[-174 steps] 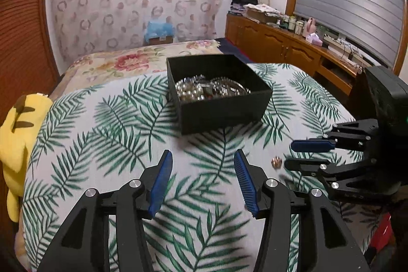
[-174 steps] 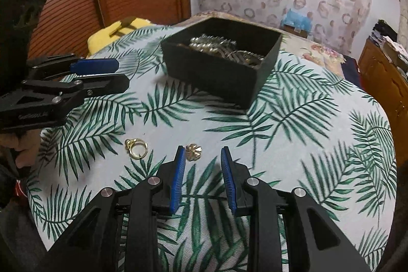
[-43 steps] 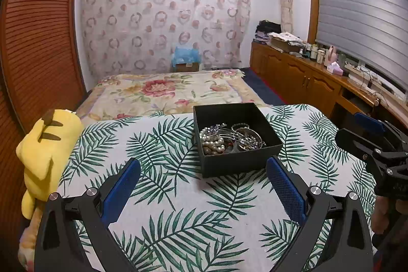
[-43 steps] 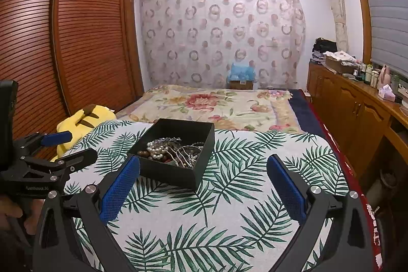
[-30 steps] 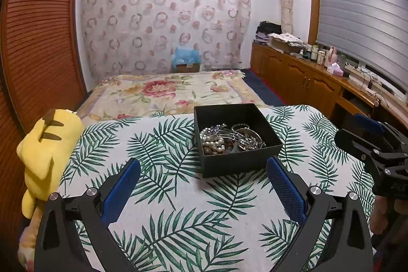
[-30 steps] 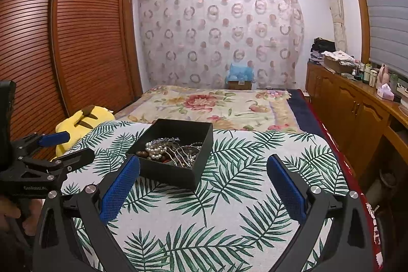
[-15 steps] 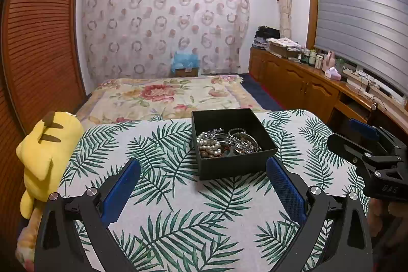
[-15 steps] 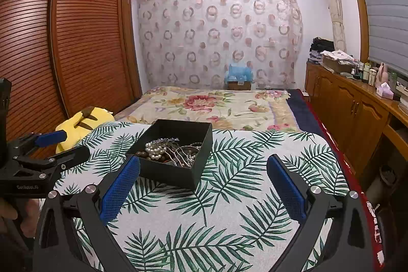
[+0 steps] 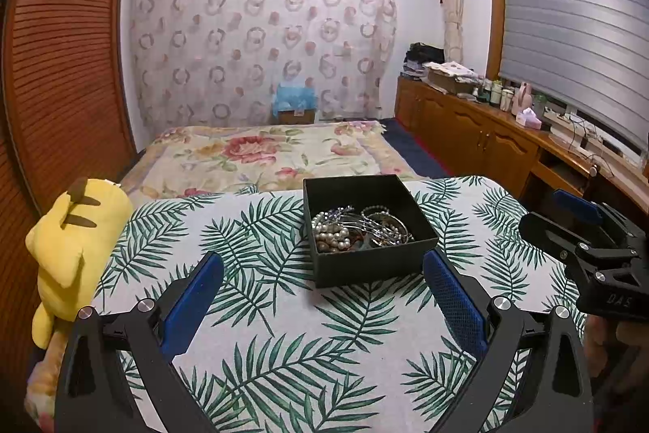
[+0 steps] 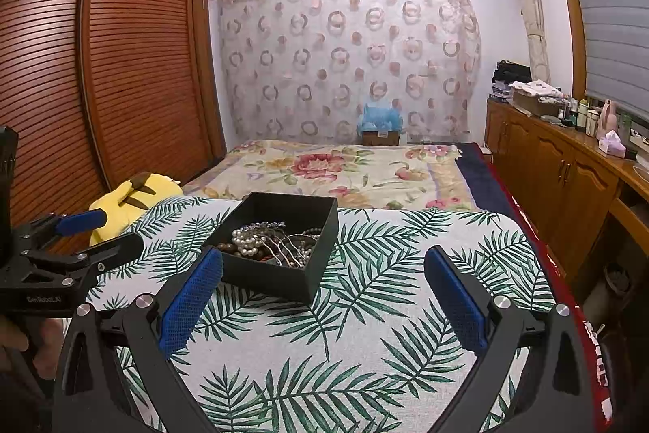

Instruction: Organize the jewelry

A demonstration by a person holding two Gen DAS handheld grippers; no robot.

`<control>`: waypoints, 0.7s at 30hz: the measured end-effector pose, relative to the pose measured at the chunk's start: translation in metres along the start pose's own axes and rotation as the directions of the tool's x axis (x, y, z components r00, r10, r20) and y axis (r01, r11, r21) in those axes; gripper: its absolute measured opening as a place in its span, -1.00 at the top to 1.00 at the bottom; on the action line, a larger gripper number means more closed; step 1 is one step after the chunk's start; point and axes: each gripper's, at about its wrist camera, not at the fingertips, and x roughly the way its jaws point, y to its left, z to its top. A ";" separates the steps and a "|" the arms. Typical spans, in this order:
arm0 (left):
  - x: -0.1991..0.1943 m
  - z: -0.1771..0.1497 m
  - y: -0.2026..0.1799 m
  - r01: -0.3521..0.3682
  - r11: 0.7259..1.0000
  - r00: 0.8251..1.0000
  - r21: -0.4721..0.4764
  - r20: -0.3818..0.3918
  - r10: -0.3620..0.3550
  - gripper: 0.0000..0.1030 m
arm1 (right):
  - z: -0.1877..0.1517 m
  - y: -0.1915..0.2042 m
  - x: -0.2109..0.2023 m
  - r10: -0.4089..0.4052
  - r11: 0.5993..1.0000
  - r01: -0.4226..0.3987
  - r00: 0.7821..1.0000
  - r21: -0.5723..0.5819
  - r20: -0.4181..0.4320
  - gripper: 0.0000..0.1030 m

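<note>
Left wrist view: the left gripper (image 9: 322, 297) is standing with its jaws spread wide and holding nothing, its blue pads (image 9: 190, 301) hanging above the counter (image 9: 251, 335), which is wearing a palm-leaf cloth. The black jewelry box (image 9: 371, 230) is sitting on the counter just ahead of this gripper, slightly right of the midline between the fingers and clear of both. Inside the open box the jewelry (image 9: 357, 228) is lying in a tangle (a pearl strand toward the left wall, silver bangles toward the right). The right gripper (image 9: 568, 214) is showing at the right edge, well apart from the box; from this angle its fingers are overlapping. A yellow plush toy (image 9: 75, 242) is resting at the counter's left edge, and a bed (image 9: 263, 153) is lying beyond the counter.

Right wrist view: the right gripper (image 10: 322, 297) is likewise gaping wide and empty above the cloth. The jewelry box (image 10: 280, 244) is sitting ahead and left of centre, its near corner just beyond the left blue pad (image 10: 190, 301). The left gripper (image 10: 93, 230) is entering from the left edge, near the box without touching it
</note>
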 end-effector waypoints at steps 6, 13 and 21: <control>-0.001 0.000 0.001 0.000 1.000 1.000 0.000 0.002 0.000 -0.85 | 0.000 0.000 0.000 0.001 1.000 -0.001 1.000 0.000 0.001 -0.95; 0.000 0.000 0.001 0.000 1.000 1.000 0.000 0.002 0.000 -0.85 | -0.001 -0.001 0.000 0.001 1.000 -0.001 1.000 0.001 0.001 -0.95; -0.001 0.001 -0.001 0.001 1.000 1.000 -0.002 0.005 -0.001 -0.85 | -0.001 0.000 0.000 0.001 1.000 -0.001 1.000 0.001 0.002 -0.95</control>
